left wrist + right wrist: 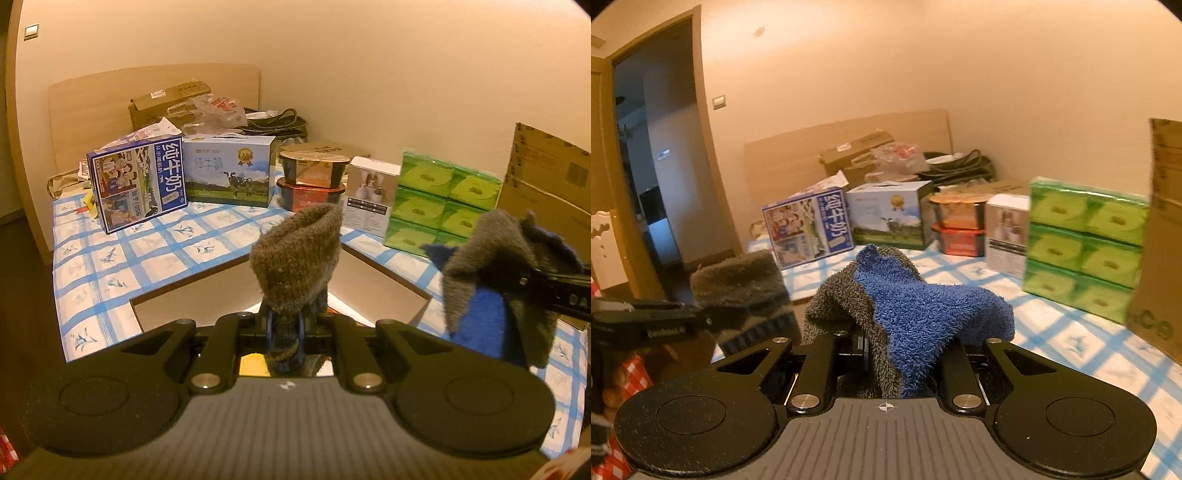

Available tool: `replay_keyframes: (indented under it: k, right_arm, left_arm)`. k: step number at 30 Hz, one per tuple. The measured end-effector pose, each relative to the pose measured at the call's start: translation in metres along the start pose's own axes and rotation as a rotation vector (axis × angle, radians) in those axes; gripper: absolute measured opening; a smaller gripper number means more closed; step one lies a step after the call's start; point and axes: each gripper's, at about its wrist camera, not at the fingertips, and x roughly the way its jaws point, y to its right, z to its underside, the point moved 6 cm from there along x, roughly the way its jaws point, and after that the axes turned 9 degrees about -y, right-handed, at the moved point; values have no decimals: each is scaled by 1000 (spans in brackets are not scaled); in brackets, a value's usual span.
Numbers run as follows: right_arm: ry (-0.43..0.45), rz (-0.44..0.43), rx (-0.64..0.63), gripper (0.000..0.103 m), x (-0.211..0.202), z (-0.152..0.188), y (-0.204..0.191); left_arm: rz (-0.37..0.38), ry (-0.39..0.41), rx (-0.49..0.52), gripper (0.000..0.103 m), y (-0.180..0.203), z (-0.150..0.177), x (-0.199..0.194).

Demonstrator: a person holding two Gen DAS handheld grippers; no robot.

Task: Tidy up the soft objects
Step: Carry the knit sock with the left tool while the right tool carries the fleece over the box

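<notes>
My left gripper (286, 332) is shut on a fuzzy grey-brown sock (295, 254) that stands up from between its fingers; the same sock shows at the left of the right wrist view (738, 280). My right gripper (905, 354) is shut on a fuzzy grey and blue sock (916, 310) that drapes over its fingers and hides them. That sock and gripper show at the right of the left wrist view (495, 291). Both are held above a bed with a blue-checked sheet (122, 254), near an open cardboard box (369, 284).
Along the back of the bed stand milk cartons (136, 184), stacked food tubs (314, 181), a white box (371, 199) and green tissue packs (439, 203). A tall cardboard box (546, 184) is at the right. An open doorway (653, 166) lies at the left.
</notes>
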Motion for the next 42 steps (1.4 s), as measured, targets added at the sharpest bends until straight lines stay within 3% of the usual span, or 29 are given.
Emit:
replay_keyframes:
  k: [14, 26, 38, 42]
  right_arm:
    - [-43, -62, -35, 17, 96, -38, -10]
    - [-108, -45, -57, 17, 167, -34, 4]
    - [-151, -36, -47, 17, 202, -24, 19]
    - [-152, -31, -50, 17, 205, -24, 19]
  left_arm:
    - [-41, -41, -16, 11, -16, -30, 57]
    - [-65, -116, -30, 11, -25, -38, 119]
    - [-73, -164, -29, 12, -30, -36, 156]
    - [-48, -183, -26, 23, -27, -35, 161]
